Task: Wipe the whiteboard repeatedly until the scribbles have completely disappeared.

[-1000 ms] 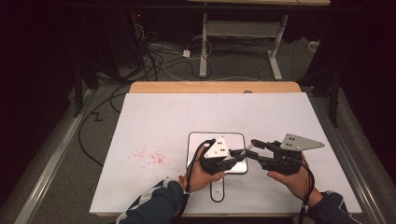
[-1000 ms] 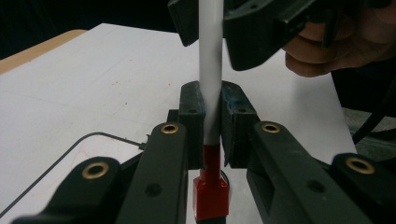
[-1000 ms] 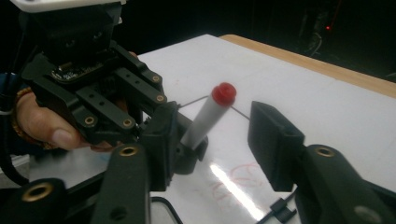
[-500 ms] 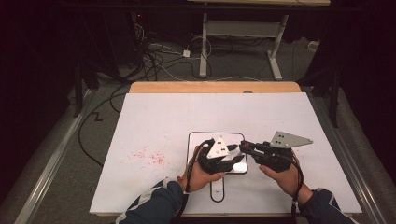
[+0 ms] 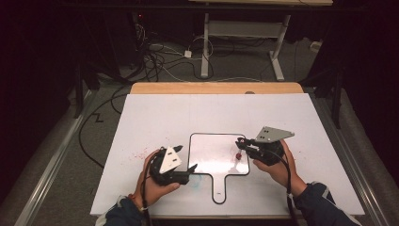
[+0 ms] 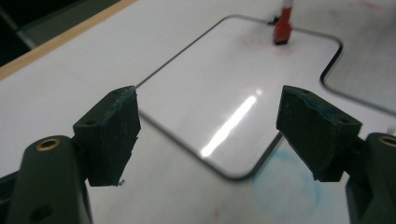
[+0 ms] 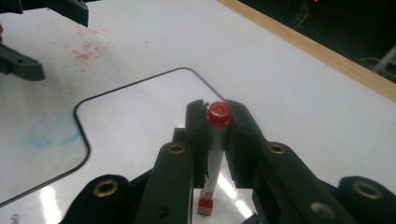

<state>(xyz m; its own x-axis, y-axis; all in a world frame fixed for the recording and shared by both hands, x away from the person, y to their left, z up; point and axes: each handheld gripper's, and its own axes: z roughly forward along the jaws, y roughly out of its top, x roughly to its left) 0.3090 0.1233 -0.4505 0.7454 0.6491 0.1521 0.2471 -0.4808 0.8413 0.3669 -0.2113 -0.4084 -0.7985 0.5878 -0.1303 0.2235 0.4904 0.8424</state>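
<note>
no bowls, boxes or trays on the table (image 5: 155, 117). just a small whiteboard (image 5: 211, 153) with a black rim and a handle, lying flat on the big white sheet; nothing resting loose on it. faint red specks (image 5: 141, 153) on the sheet off the board's left edge, and a pale blue smudge (image 6: 285, 189) just past the board's near corner.

red marker (image 7: 214, 154) clamped between the jaws of the right gripper (image 5: 241, 143), held about upright: red cap end up between the pads, red tip down on or just above the board near its right edge; cannot tell whether the tip touches. seen from above as a small red dot (image 5: 238, 155) under the jaw tips. right hand (image 5: 277, 165) wrapped round the gripper body from the near right, jaws pointing left over the board, grey plate on top.

left gripper (image 5: 184, 172) released, jaws spread wide and just been opening, nothing between the pads (image 6: 114, 133). sits off the board's near left corner, jaws pointing right toward the board. left hand (image 5: 153, 181) cupped under and around the body, forearm in a dark sleeve coming up from the bottom edge. well apart from the right gripper, with the board between them.
</note>
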